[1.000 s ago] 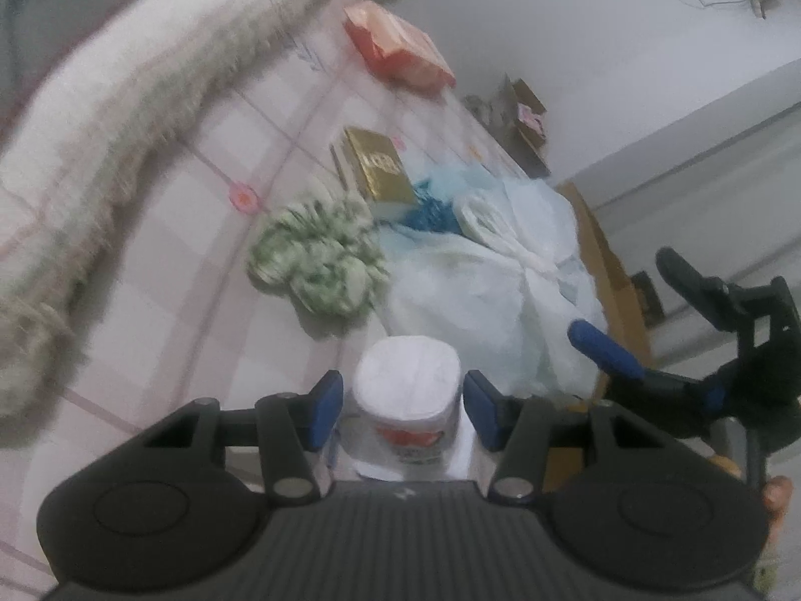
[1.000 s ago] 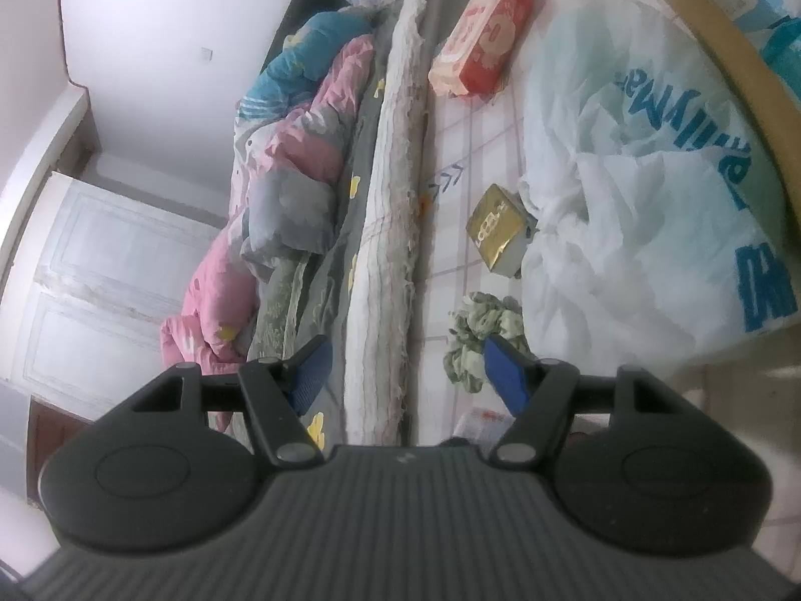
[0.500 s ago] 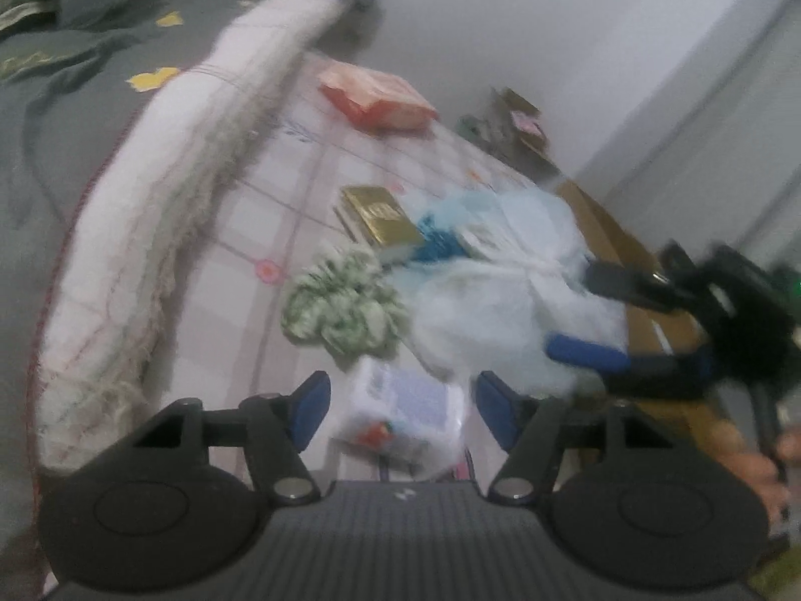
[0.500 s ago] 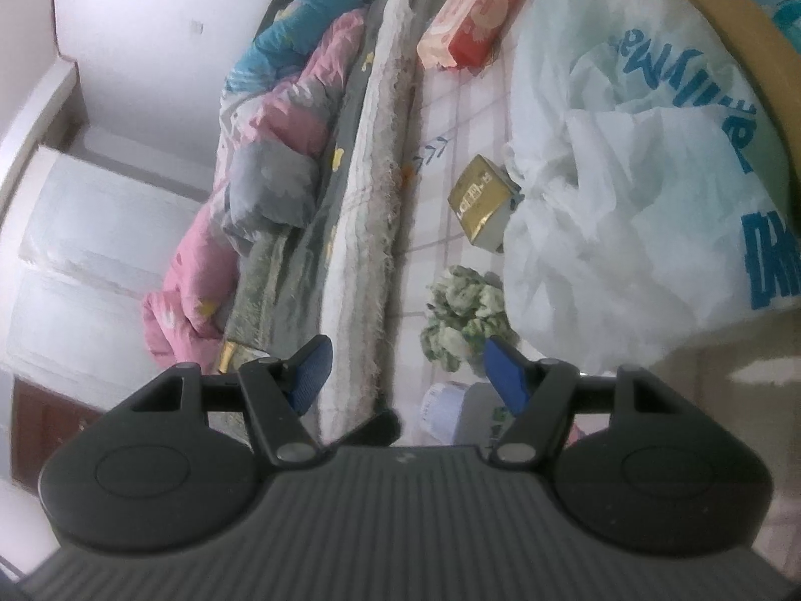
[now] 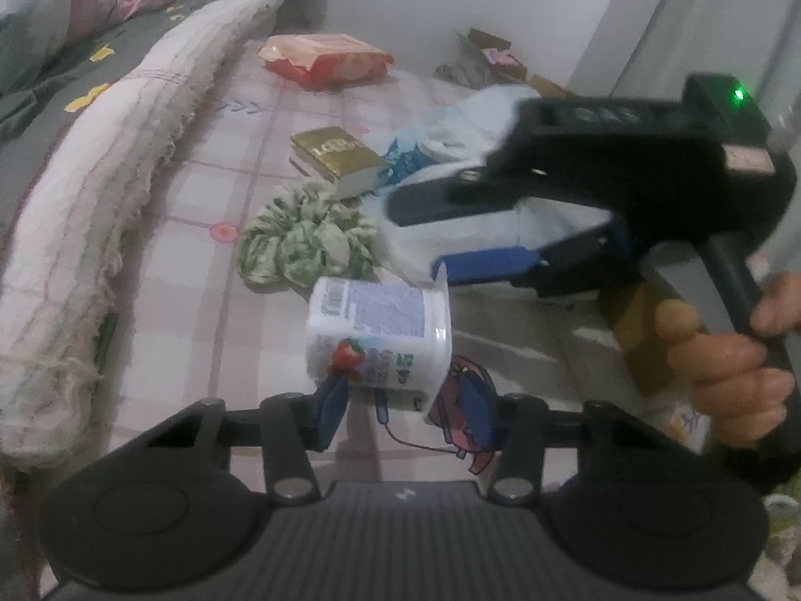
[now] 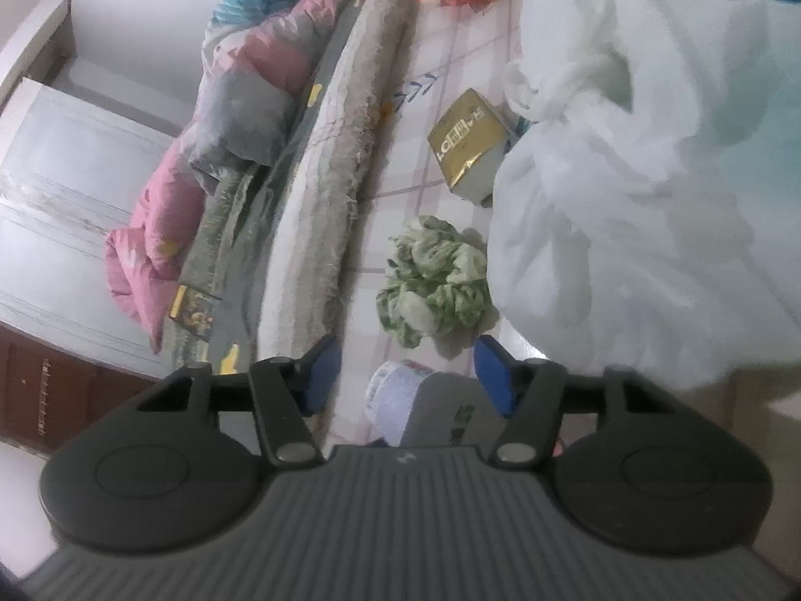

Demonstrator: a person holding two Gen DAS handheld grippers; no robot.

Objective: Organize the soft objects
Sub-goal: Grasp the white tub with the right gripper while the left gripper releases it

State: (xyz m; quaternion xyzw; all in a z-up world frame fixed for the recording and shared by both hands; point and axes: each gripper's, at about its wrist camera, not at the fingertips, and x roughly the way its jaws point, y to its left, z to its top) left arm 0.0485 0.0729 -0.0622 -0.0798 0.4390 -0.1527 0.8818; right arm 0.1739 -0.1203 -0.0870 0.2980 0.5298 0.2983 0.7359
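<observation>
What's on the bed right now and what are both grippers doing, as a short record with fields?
surface: pink checked bed sheet
left gripper: jaws just closing; wrapped paper roll on its side between them, grip unclear
right gripper: jaws just closing, still open, nothing between them
scrunchie: green, just beyond the roll
gold box: behind the scrunchie
plastic bag: white, crumpled, beside scrunchie and box
red packet: far end of the sheet

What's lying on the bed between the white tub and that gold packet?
A green-and-white scrunchie lies between the tub and the gold packet; the left wrist view shows this best.
</observation>
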